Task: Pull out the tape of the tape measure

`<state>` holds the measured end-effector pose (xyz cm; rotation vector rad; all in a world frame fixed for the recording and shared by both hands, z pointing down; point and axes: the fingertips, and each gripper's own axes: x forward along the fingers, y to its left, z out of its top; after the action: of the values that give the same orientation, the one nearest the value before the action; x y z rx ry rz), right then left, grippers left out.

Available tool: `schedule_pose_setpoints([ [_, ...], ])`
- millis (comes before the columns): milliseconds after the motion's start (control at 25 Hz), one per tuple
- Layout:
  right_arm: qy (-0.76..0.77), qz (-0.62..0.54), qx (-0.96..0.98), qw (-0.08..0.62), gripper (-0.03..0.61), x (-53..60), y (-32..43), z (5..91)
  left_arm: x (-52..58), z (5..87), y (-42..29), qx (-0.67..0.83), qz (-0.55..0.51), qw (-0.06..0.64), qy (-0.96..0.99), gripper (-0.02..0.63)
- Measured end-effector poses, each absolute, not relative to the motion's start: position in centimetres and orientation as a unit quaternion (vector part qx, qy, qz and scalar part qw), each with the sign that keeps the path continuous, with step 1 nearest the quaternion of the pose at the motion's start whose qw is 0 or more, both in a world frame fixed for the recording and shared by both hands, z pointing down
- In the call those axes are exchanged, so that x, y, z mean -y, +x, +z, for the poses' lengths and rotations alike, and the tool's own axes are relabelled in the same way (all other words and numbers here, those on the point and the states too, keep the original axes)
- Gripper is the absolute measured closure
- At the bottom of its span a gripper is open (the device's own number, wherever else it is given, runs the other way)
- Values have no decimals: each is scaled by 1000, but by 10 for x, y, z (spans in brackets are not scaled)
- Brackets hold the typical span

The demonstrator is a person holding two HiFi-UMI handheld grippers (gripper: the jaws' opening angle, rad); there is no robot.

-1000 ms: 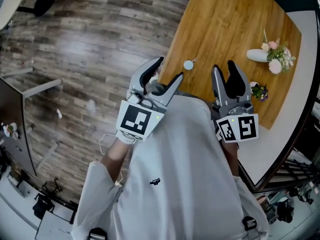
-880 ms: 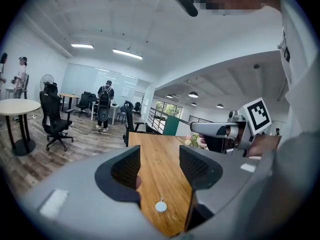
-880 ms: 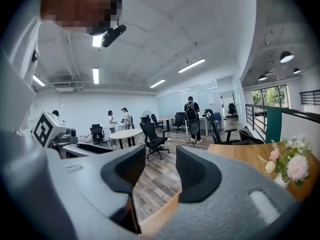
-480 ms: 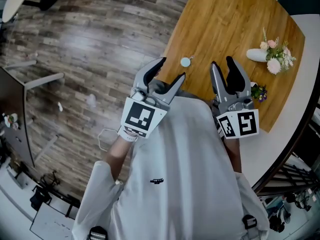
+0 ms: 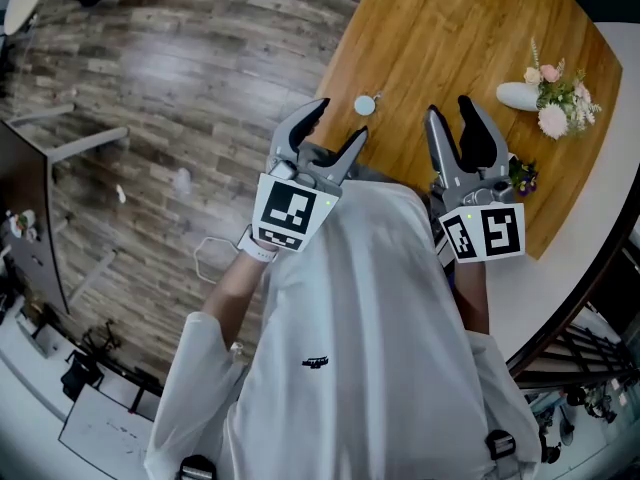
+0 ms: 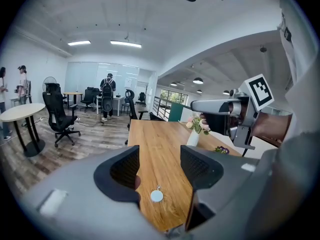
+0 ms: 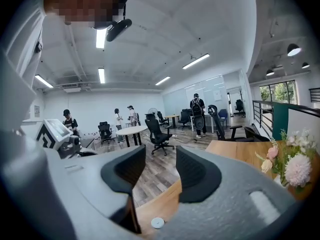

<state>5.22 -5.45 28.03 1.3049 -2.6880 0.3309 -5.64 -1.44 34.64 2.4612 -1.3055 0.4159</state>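
As vase (image 6: 192, 137) stands upright, flowers (image 6: 198, 125) inside

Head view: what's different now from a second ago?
Very little. The left gripper and right gripper have edged slightly forward, the left a bit closer to the tape measure. Nothing was grasped or released: both stay open and empty, and the tape measure lies untouched on the table.

You have no legible text, number or brand in view. The mark (image 5: 316, 363) on your shirt (image 5: 370, 298) is too small to read. Cubes (image 5: 290, 213) on left gripper (image 5: 338, 123) and right gripper (image 5: 449, 108) bear only square markers.
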Motion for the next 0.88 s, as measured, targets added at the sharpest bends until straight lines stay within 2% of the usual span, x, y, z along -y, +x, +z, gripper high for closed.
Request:
schedule_pose_setpoints([
  [880, 360, 139, 918, 96, 394, 77, 56, 324, 24, 461, -21, 502, 213, 202, 814, 360],
])
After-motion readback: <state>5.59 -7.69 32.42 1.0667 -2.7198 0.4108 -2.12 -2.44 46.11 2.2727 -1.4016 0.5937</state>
